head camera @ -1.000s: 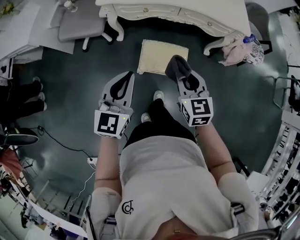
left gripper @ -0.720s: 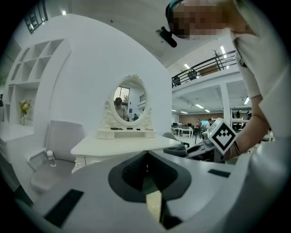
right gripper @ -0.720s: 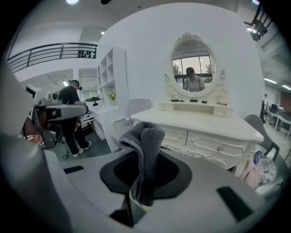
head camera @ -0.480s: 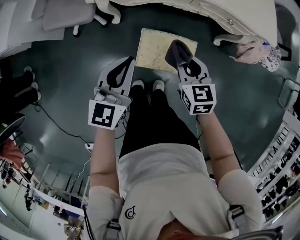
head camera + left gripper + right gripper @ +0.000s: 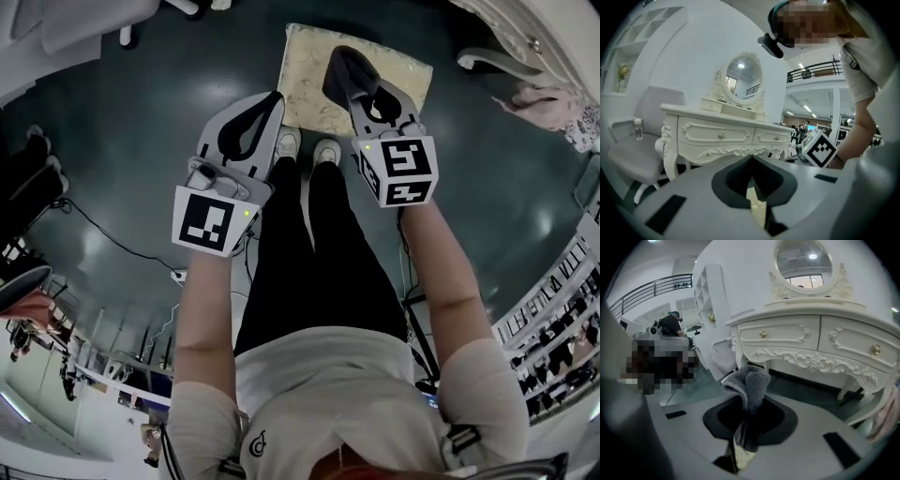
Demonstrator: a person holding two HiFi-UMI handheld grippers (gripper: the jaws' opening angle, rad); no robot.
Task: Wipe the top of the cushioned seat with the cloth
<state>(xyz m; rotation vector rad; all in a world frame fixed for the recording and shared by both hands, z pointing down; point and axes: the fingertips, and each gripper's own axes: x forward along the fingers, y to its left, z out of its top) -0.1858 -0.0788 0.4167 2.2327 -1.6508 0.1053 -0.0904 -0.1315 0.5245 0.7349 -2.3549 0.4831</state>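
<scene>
Wiping well means lowering the right tool [image 5: 361, 94], clenched on the grey cloth [image 5: 345, 73], flat onto the cream seat [image 5: 305, 66] just beneath it, with the left tool [image 5: 270, 103], closed on nothing, held off beside that seat.

Dark glossy floor [image 5: 141, 122] under a cream cushioned seat [image 5: 305, 80], a white dressing table [image 5: 539, 42] and a person's shoes [image 5: 326, 151]

White logo T-shirt [image 5: 323, 398], black trousers [image 5: 309, 253], white shoes [image 5: 325, 150]

Dark glossy floor [image 5: 141, 112], white carved dressing table [image 5: 722, 136] with oval mirror [image 5: 742, 77] against white wall [image 5: 679, 61], pale chair [image 5: 633, 157] beside
</scene>
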